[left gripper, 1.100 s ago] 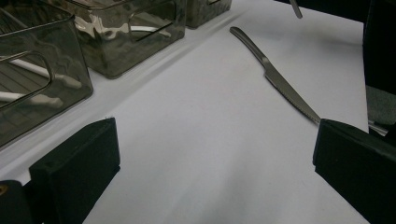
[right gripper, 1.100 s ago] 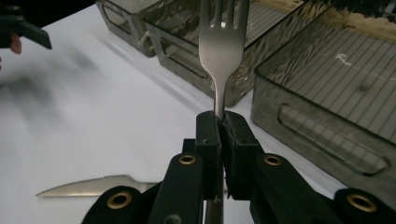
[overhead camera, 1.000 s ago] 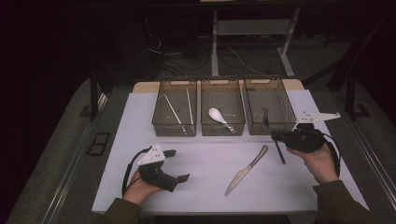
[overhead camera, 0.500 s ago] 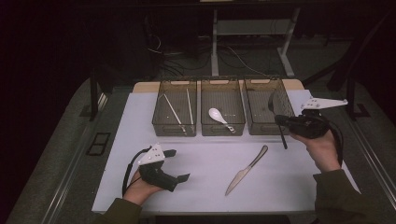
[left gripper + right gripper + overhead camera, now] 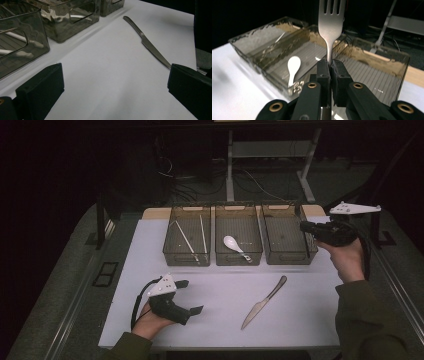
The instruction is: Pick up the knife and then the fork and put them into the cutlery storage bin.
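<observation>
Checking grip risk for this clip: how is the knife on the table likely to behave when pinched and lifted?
The knife looks like one-piece metal, so probably stiff, not floppy. Its smooth, shiny handle may slip between flat pads. It lies flat on the white table, so getting tongs under it looks awkward; it seems unlikely to roll.

Shiny silver metal fork (image 5: pixel 331 25) between matt black jaw pads with brass-coloured rivets. Smoky brown translucent plastic bins (image 5: pixel 239 257) with ribbed floors, one with a glossy white spoon (image 5: pixel 233 243). Plain white table mat (image 5: pixel 300 315) under a silver serrated table knife (image 5: pixel 263 302).
</observation>
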The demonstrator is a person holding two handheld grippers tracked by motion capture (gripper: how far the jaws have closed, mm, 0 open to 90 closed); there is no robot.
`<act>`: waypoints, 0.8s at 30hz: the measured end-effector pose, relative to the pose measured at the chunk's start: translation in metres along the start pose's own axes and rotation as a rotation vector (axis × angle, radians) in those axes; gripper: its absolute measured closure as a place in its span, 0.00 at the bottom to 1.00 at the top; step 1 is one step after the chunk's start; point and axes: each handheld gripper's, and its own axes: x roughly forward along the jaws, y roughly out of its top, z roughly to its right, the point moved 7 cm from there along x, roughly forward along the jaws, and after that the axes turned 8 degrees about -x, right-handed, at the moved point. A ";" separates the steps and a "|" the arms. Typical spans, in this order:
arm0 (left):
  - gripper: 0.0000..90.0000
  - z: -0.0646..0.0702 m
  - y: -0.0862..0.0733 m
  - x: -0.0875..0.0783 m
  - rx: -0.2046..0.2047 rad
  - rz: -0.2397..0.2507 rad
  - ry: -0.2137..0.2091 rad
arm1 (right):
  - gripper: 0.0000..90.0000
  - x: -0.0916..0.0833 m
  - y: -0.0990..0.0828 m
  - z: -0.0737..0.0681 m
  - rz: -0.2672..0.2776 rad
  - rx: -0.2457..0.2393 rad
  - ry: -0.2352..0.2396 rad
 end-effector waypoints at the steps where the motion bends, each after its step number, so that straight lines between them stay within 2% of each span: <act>1: 0.00 0.000 0.000 0.000 0.000 0.000 0.000 | 0.94 0.001 0.002 0.003 0.007 -0.003 -0.004; 8: 0.00 0.000 0.000 0.000 -0.001 0.001 -0.003 | 0.94 0.016 0.012 0.021 0.011 0.003 -0.034; 13: 0.00 0.000 0.000 0.000 -0.002 0.001 -0.004 | 0.94 0.026 0.011 0.035 0.001 0.018 -0.060; 16: 0.00 0.000 0.000 0.000 -0.002 0.001 -0.004 | 0.94 0.033 0.007 0.042 -0.015 0.031 -0.067; 24: 0.00 0.000 0.000 0.000 -0.006 0.001 -0.006 | 0.94 0.045 -0.018 0.055 -0.099 0.050 -0.093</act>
